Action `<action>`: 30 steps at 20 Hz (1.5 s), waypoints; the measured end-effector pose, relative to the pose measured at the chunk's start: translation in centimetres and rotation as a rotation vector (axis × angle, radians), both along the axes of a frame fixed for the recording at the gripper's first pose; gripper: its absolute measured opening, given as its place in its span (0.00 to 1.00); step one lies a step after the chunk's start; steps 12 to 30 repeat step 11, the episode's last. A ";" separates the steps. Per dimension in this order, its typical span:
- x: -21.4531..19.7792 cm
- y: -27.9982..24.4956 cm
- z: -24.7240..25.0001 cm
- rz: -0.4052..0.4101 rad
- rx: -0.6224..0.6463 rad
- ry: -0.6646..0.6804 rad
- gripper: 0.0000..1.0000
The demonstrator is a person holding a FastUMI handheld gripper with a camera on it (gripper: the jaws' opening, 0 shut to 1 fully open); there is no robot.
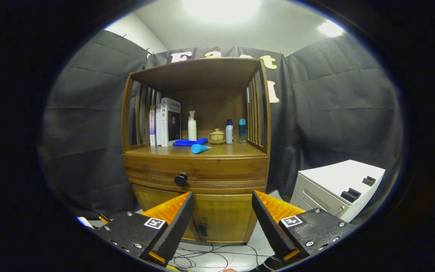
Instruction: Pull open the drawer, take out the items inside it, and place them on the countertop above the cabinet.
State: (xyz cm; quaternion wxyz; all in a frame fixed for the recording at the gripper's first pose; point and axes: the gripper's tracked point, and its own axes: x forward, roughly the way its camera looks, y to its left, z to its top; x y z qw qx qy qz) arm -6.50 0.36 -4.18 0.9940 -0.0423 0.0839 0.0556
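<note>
Gripper: fingers spread wide, nothing between them, held well back from the cabinet and level with its lower doors.
Cabinet: wooden, straight ahead beyond the fingers, against the cloth wall; open shelf bay with slatted sides above, drawer below, two doors at the bottom.
Drawer: shut, just under the countertop, above the fingers; contents hidden.
Countertop: bare strip along the front edge, items standing further back.
White unit: low, right of the cabinet, well apart from it, with dark handles on top.
Books: upright, at the left end of the countertop.
Pump bottle: white, upright, just right of the books.
Blue roll: lying flat in front of the pump bottle.
Cone: light blue, on its side, near the front edge, just ahead of the roll.
Small bottles: two, upright, side by side near the right slats.
Pot: small, lidded, tan, just left of the two bottles.
Knob: dark, round, on the drawer front left of centre, above the left finger.
Cables: loose on the pale floor, under the fingers.
</note>
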 end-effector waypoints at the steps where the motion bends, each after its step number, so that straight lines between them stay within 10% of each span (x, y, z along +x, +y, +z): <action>1: -0.3 -0.3 0.1 -0.002 0.004 -0.009 0.95; 30: -1.1 -0.6 0.5 -0.012 0.035 -0.052 0.95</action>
